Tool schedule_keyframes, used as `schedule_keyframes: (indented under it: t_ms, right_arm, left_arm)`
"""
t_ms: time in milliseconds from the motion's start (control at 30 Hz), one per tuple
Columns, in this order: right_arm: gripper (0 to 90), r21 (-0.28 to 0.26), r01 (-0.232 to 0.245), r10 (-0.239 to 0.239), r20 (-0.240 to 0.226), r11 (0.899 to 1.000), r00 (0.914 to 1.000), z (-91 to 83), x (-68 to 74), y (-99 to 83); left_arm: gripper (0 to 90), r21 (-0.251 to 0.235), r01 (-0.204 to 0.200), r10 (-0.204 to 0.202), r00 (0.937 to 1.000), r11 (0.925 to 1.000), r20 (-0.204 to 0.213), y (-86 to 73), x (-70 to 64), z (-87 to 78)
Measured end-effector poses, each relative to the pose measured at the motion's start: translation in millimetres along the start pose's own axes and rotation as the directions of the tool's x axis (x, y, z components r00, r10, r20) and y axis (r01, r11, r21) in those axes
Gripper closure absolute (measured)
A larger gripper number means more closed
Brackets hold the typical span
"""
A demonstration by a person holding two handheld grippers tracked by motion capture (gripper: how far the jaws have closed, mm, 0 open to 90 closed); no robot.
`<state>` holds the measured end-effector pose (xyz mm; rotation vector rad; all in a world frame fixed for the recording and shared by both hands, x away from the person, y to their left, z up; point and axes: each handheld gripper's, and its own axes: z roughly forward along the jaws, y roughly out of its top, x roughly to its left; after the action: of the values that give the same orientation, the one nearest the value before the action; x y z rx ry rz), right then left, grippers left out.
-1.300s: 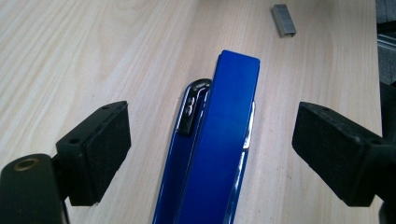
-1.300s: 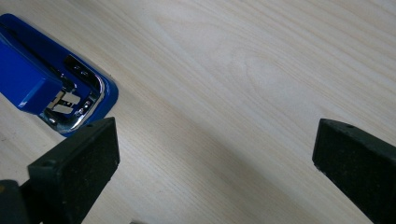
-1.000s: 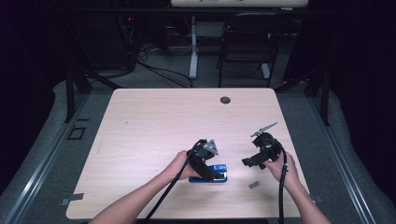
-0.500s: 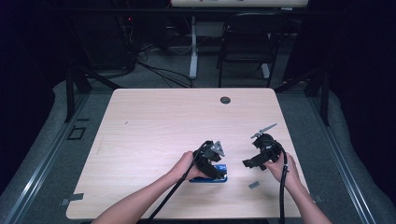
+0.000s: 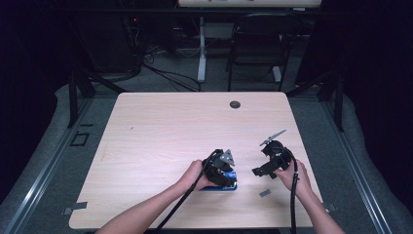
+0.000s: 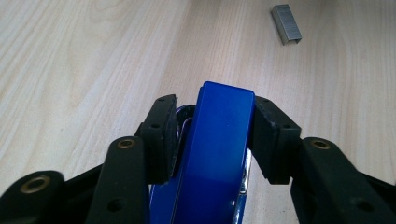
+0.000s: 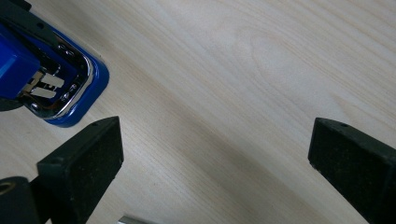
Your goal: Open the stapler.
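Note:
A blue stapler [image 5: 229, 185] lies on the wooden table [image 5: 160, 136] near its front edge. My left gripper [image 5: 223, 171] is over it, and in the left gripper view its pads [image 6: 164, 135] press both sides of the blue stapler [image 6: 215, 154]. A strip of staples [image 6: 286, 30] lies on the wood beyond it, and it appears as a small grey piece [image 5: 264, 193] in the high view. My right gripper [image 5: 263, 168] hovers to the right, open, with bare wood between its fingers [image 7: 84, 163]. The stapler's chrome-edged front [image 7: 60, 98] is at the upper left of the right gripper view.
A round black grommet [image 5: 235, 104] sits near the table's far edge. Behind the table are a chair [image 5: 255, 44], a desk leg [image 5: 200, 48] and cables on the floor. Forearms come in from the bottom edge.
My left gripper moved right and down over the stapler, closing onto it. The right gripper has barely moved.

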<state>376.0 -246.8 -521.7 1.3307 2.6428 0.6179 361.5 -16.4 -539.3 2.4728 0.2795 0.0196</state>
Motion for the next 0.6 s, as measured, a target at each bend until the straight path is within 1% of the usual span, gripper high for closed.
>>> schedule_keyframes:
  t_ms: [33, 100, 167, 200, 233, 267, 300, 333, 367, 400, 433, 467, 500, 567, 600]
  right_arm:
    - [3.0, 0.015, 0.008, -0.008, 0.01, 1.0, 0.9999, 0.0, -0.9, -0.4]
    - [3.0, 0.013, -0.003, 0.003, 0.01, 1.0, 0.9999, 1.3, -1.5, -1.5]
    - [3.0, 0.002, -0.021, 0.021, -0.003, 1.0, 0.9998, 2.9, -1.5, -2.2]
    - [2.9, 0.002, -0.022, 0.022, 0.002, 1.0, 0.9998, 3.0, -1.4, -2.3]
    - [2.9, 0.004, -0.019, 0.019, 0.003, 1.0, 0.9998, 3.0, -1.4, -2.2]
    - [2.9, 0.015, -0.008, 0.007, 0.019, 1.0, 0.9998, 2.3, -1.5, -1.9]
    - [2.9, 0.02, 0.001, -0.002, 0.024, 1.0, 0.9997, 1.5, -1.4, -1.6]
    - [2.9, 0.022, 0.008, -0.008, 0.021, 1.0, 0.9997, 1.0, -1.0, -0.9]
    - [2.9, 0.012, 0.0, 0.0, 0.011, 1.0, 0.9999, 1.7, 0.2, -0.6]
    - [2.9, 0.021, 0.006, -0.006, 0.017, 1.0, 0.9998, 1.5, 0.1, -0.3]
    - [3.0, 0.023, 0.006, -0.007, 0.02, 1.0, 0.9998, 1.9, 0.4, -0.3]
    - [3.0, 0.028, 0.01, -0.01, 0.018, 1.0, 0.9998, 2.3, 0.5, -0.2]
    - [3.0, 0.027, 0.011, -0.012, 0.015, 1.0, 0.9998, 3.4, 0.5, 0.0]
    - [3.0, 0.014, -0.002, 0.002, -0.005, 1.0, 1.0, 5.5, 1.1, 0.2]
    - [3.0, 0.036, 0.013, -0.014, 0.008, 0.999, 0.9999, 5.3, -0.2, 0.8]
  left_arm:
    - [58.4, -0.001, -0.004, 0.004, 1.0, 1.0, 0.006, 0.0, 0.1, 0.0]
    - [60.0, 0.001, -0.014, 0.014, 0.9999, 0.9999, 0.008, 0.2, -0.1, 0.0]
    - [60.6, 0.005, -0.023, 0.023, 0.9997, 0.9997, 0.008, 0.5, 0.2, -0.4]
    - [60.8, 0.008, -0.03, 0.03, 0.9994, 0.9995, 0.014, 0.8, 0.6, -1.0]
    - [61.0, 0.006, -0.034, 0.034, 0.9993, 0.9994, 0.014, 0.9, 0.4, -1.5]
    - [61.3, 0.003, -0.033, 0.033, 0.9993, 0.9994, 0.016, 0.8, 0.4, -2.0]
    - [61.4, -0.002, -0.037, 0.038, 0.9991, 0.9993, 0.017, 0.5, 0.5, -3.0]
    - [61.5, -0.005, -0.04, 0.04, 0.999, 0.9992, 0.021, 0.4, 0.7, -4.4]
    - [61.7, -0.004, -0.044, 0.044, 0.9989, 0.999, 0.015, 0.6, 0.7, -5.6]
    - [61.7, -0.014, -0.043, 0.044, 0.9987, 0.999, 0.024, 0.4, 1.0, -6.7]
    - [61.9, -0.014, -0.047, 0.047, 0.9985, 0.9988, 0.03, 0.5, 1.2, -8.5]
    - [62.0, -0.019, -0.049, 0.049, 0.9984, 0.9986, 0.027, 0.5, 0.9, -9.9]
    - [62.1, -0.027, -0.053, 0.054, 0.9979, 0.9983, 0.036, 0.2, 1.0, -12.6]
    - [62.3, -0.041, -0.056, 0.058, 0.9976, 0.9976, 0.039, -0.4, 0.9, -16.4]
    - [62.4, -0.044, -0.062, 0.064, 0.9971, 0.9971, 0.041, -0.1, 1.1, -18.5]
